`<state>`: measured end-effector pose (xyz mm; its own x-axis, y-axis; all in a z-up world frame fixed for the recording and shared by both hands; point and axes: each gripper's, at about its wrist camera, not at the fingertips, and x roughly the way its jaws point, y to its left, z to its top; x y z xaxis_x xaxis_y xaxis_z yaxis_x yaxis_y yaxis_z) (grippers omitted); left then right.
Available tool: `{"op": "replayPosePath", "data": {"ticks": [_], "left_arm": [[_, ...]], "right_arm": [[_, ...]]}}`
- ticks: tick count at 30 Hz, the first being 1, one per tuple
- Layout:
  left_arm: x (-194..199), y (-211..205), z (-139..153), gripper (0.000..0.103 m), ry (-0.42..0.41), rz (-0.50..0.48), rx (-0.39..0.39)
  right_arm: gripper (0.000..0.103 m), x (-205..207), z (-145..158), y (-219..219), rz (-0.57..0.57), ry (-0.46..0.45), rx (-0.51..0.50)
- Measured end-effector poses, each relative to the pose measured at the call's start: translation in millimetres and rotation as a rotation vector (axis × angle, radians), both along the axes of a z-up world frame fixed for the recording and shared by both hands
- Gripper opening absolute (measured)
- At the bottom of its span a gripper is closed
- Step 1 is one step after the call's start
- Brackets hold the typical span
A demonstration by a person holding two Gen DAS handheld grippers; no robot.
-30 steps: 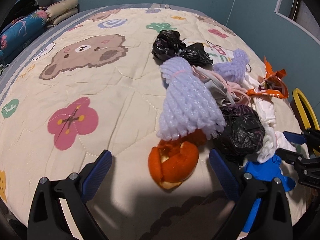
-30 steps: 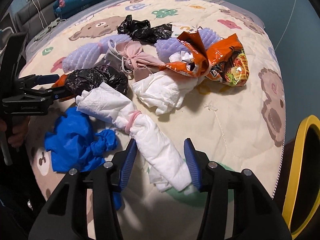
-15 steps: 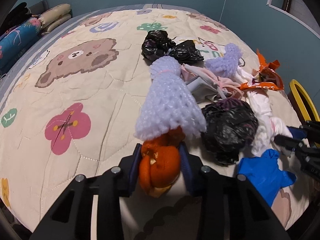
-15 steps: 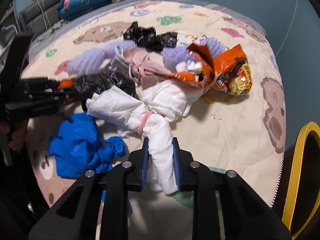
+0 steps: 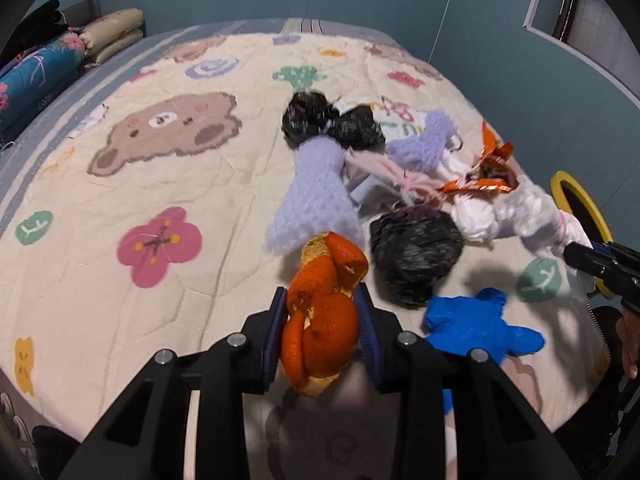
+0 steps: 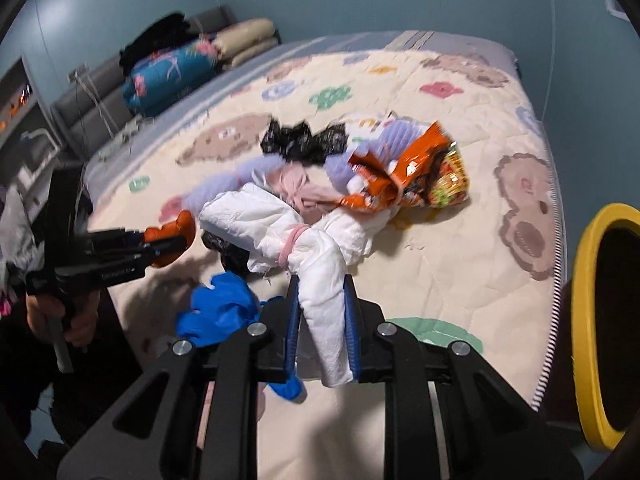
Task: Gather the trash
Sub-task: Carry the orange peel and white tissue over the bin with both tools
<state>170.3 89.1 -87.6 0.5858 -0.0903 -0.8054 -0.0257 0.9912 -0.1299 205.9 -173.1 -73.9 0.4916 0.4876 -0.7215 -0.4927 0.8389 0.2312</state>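
My left gripper (image 5: 322,314) is shut on an orange peel (image 5: 322,320) and holds it above the quilt; it also shows in the right wrist view (image 6: 172,246). My right gripper (image 6: 322,312) is shut on a white tied tissue bundle (image 6: 320,280) and lifts it; the bundle also shows in the left wrist view (image 5: 532,216). On the bed lie a blue glove (image 5: 476,328), a black bag ball (image 5: 416,252), a lilac foam net (image 5: 316,196), an orange snack wrapper (image 6: 404,176) and a black bow-shaped bag (image 5: 332,124).
A yellow-rimmed bin (image 6: 604,316) stands beside the bed at the right. Folded bedding and pillows (image 6: 180,68) lie at the far left. The cartoon quilt (image 5: 160,184) covers the bed.
Both grippers closed, the left on the orange peel and the right on the white bundle, and both have risen off the quilt with their loads.
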Motion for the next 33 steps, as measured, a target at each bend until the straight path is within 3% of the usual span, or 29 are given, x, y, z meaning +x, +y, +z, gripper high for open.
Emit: {"op": "replayPosePath", "data": {"ticks": [8,15,33], "left_arm": [[-26,-4,46,0.032,-0.119,0.02,0.003],[-37,-19,79,0.032,-0.211,0.021,0.009],[-26,-92,130,0.032,-0.334,-0.078,-0.029]], "right_arm": [[0.019,-26,36,-40,-0.104,-0.06,0.115],[0.019,-44,55,-67,-0.169,-0.113,0.158],[0.019,-60,92,-123,-0.267,-0.185,0.259]]}}
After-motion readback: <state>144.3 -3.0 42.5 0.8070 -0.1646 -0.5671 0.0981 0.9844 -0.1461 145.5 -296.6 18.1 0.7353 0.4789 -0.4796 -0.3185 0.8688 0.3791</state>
